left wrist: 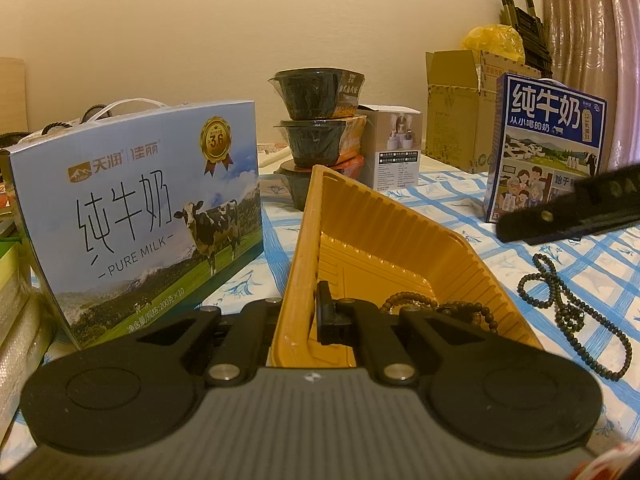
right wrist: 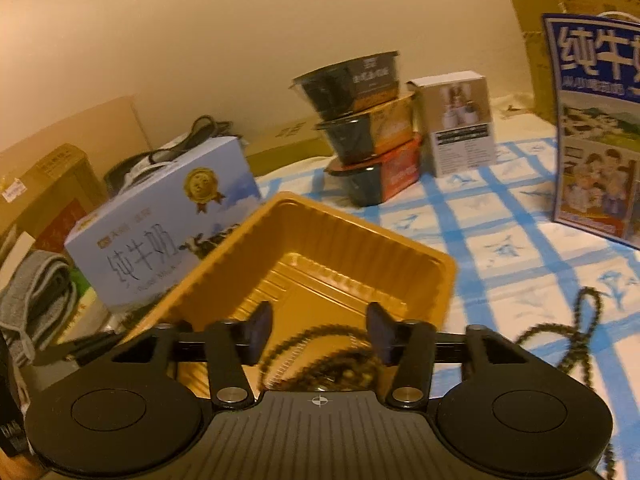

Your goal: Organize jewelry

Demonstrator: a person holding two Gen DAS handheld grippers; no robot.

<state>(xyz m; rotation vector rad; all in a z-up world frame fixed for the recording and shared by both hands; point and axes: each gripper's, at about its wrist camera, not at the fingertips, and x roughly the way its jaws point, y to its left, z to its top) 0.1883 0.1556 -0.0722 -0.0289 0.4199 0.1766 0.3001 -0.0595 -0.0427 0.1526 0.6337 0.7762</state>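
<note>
A yellow plastic tray (left wrist: pixel 360 240) stands tipped up on the blue-checked tablecloth. My left gripper (left wrist: pixel 310 312) is shut on its near wall, one finger inside and the other hidden outside. A dark bead string (left wrist: pixel 424 306) lies in the tray's low corner. In the right wrist view my right gripper (right wrist: pixel 320 332) hangs open over the tray (right wrist: pixel 304 236). The bead string (right wrist: pixel 320 354) lies loose below and between its fingers (right wrist: pixel 258 330), and the pads are not touching it. A second bead string (left wrist: pixel 572 304) (right wrist: pixel 568 332) lies on the cloth to the right of the tray.
A pale blue milk carton (left wrist: pixel 152 208) (right wrist: pixel 168 216) stands close to the left of the tray. Stacked black bowls (left wrist: pixel 320 120) (right wrist: pixel 368 132) and a small white box (left wrist: pixel 396 148) stand behind it. A dark blue milk box (left wrist: pixel 544 140) and a cardboard box (left wrist: pixel 456 112) stand at the back right.
</note>
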